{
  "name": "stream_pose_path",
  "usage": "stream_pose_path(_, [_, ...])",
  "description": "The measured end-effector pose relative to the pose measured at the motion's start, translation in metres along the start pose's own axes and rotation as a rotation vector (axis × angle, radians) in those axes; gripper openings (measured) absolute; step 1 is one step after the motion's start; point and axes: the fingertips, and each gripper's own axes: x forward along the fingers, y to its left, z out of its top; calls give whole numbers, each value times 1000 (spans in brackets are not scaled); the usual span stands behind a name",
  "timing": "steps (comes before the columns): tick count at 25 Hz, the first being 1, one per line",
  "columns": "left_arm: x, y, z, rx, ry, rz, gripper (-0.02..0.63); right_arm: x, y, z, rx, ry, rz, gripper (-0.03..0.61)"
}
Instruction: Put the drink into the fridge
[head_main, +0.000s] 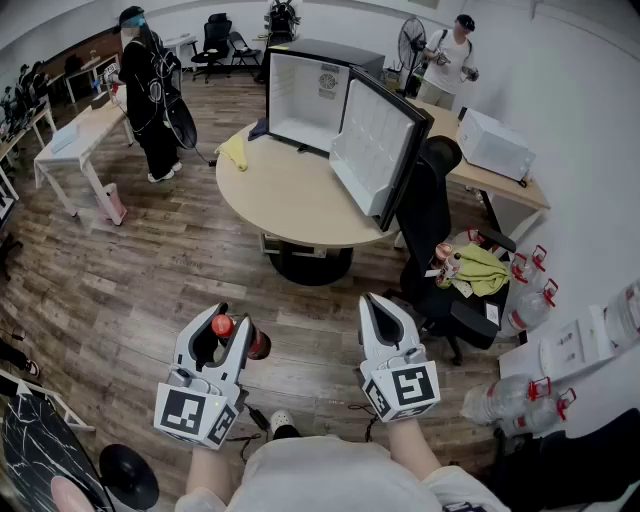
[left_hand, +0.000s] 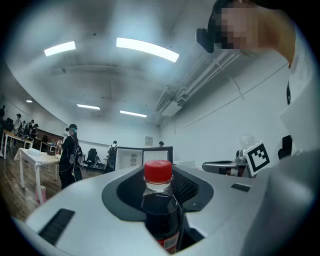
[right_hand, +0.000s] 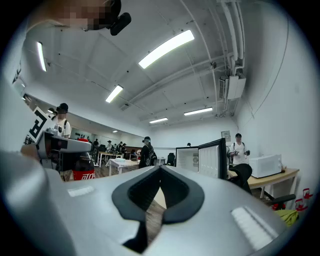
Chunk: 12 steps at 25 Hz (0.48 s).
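- In the lower left of the head view, the left gripper had its fingers clenched on the drink bottle, a dark bottle with a red cap, held off the wooden floor.
- In the left gripper view, the bottle stood upright between the fingers, with its cap above them.
- In the lower middle of the head view, the right gripper was empty, its fingers pressed together at the tips.
- In the upper middle, the small fridge stood on a round surface, well apart from both grippers. Its door was swung wide toward the right.
- A yellow cloth lay on the surface just left of the fridge.
- Bare floor and the near edge of the surface lay between the bottle and the fridge.
- A black office chair stood just right of the open door, with a yellow-green cloth on a seat beside it.
- Water jugs sat on the floor at the right edge.
- A white microwave rested on a desk at upper right.
- A person in black stood at upper left, and a person in white stood at the top right.
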Motion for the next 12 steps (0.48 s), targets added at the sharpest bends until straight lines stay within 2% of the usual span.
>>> stream_pose_path(12, [1, 6, -1, -6, -6, 10, 144, 2, 0, -3, 2, 1, -1, 11])
